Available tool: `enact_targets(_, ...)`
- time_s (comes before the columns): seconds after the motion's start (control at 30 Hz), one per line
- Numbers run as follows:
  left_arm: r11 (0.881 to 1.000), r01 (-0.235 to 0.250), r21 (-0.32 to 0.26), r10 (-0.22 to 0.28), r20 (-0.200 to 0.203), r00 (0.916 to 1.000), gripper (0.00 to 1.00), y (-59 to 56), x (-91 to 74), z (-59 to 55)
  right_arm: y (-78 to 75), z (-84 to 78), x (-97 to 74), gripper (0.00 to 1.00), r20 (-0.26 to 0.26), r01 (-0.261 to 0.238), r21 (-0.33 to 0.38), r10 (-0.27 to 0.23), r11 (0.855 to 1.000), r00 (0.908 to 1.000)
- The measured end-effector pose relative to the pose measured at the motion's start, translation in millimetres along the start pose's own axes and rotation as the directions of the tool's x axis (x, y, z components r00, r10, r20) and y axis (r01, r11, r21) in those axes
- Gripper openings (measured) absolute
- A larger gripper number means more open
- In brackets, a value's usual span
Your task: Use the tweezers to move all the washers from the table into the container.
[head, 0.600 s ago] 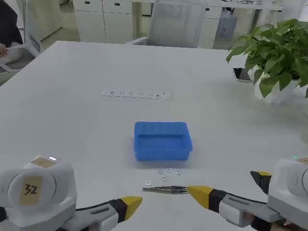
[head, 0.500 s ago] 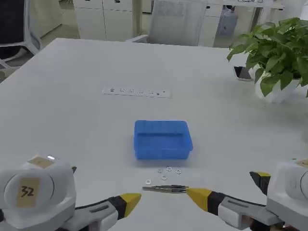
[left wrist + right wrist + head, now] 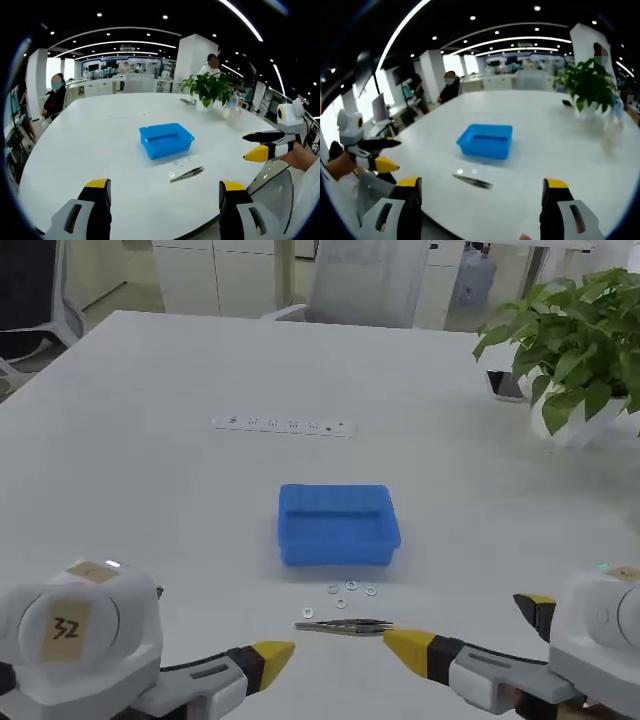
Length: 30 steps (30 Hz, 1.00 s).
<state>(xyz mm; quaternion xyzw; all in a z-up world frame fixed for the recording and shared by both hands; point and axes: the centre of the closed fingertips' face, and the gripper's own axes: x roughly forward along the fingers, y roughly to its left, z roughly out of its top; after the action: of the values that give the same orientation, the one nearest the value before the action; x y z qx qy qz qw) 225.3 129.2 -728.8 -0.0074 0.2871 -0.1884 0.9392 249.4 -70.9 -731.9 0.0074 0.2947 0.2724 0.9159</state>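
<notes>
A blue container (image 3: 338,525) stands at the table's middle. Several small washers (image 3: 350,589) lie loose just in front of it. The metal tweezers (image 3: 345,626) lie flat on the table, nearer me than the washers. My right gripper (image 3: 470,625) hovers open at the lower right, one yellow fingertip just right of the tweezers without touching them. My left gripper (image 3: 163,192) is open and holds nothing; its yellow fingertip (image 3: 270,652) sits left of the tweezers. The right gripper view has the tweezers (image 3: 472,181) and container (image 3: 485,141) ahead of the open right gripper (image 3: 482,186).
A white power strip (image 3: 285,426) lies behind the container. A potted plant (image 3: 575,340) and a phone (image 3: 505,385) sit at the far right. An office chair (image 3: 365,285) stands at the far edge. People sit in the background.
The head camera has tilted slightly, shifting the picture. Both grippers, the tweezers and the washers keep their places.
</notes>
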Motion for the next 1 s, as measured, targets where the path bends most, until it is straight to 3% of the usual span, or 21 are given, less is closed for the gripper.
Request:
enact_targets(0.63, 1.000, 0.023, 0.022, -0.022, -0.014, 0.9997, 0.90, -7.9, 7.5, -0.9, 4.6, -6.8, 3.9, 0.99, -0.014, -0.025, -0.019, 0.024, 1.000, 0.9996)
enact_targets(1.0, 0.999, 0.006, 0.036, -0.005, -0.009, 0.9999, 0.88, -4.8, 13.9, 2.7, -0.3, -10.4, 6.6, 0.98, -0.029, -0.012, -0.036, 0.011, 0.999, 0.9995)
